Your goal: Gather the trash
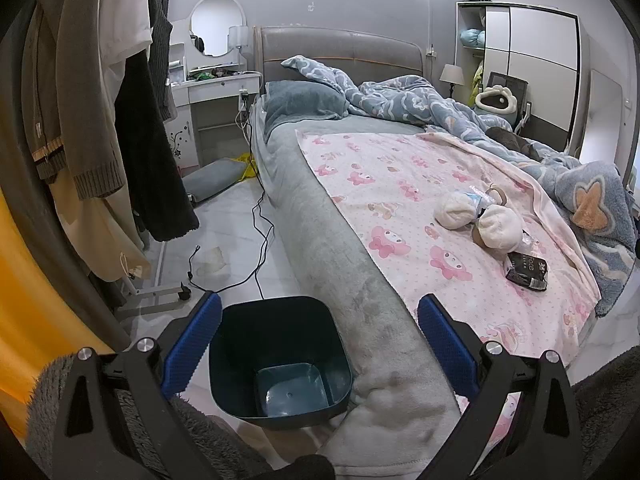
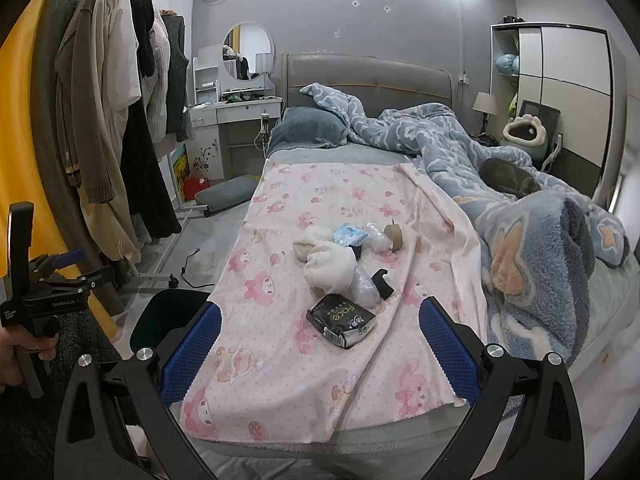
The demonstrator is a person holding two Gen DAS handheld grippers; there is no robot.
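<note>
At the far left a rack of coats (image 2: 120, 128) hangs beside a yellow curtain (image 1: 24, 320). In the right wrist view the left gripper (image 2: 48, 280) shows at the left edge, held by a hand (image 2: 16, 352). In its own view the left gripper (image 1: 319, 332) has its blue pads (image 1: 192, 344) spread wide, with nothing between them. Below it a dark teal bin (image 1: 280, 360) stands empty on the floor, touching the side of the bed (image 1: 320, 240). A black cable (image 1: 260, 240) trails over the floor tiles near it.

On the bed lies a pink blanket (image 2: 280, 360) with a cartoon print. The trash sits in a cluster on its middle: a black wrapper (image 2: 342, 320) nearest the foot, crumpled clear plastic (image 2: 364, 288) just behind it, a small black piece (image 2: 383, 282) beside that, a light blue packet (image 2: 349, 235), more clear plastic (image 2: 376, 236) and a cardboard tape core (image 2: 395, 236) further up. Two white fluffy socks (image 2: 328, 264) lie among these, touching them.

The right gripper (image 2: 319, 332) hovers over the foot of the bed, its fingers wide apart and empty, the black wrapper between them in view but well ahead.

To the right a blue duvet (image 2: 540, 248) is bunched up, and a grey cat (image 2: 508, 178) lies on it. A wardrobe (image 2: 572, 92) stands at the far right.
</note>
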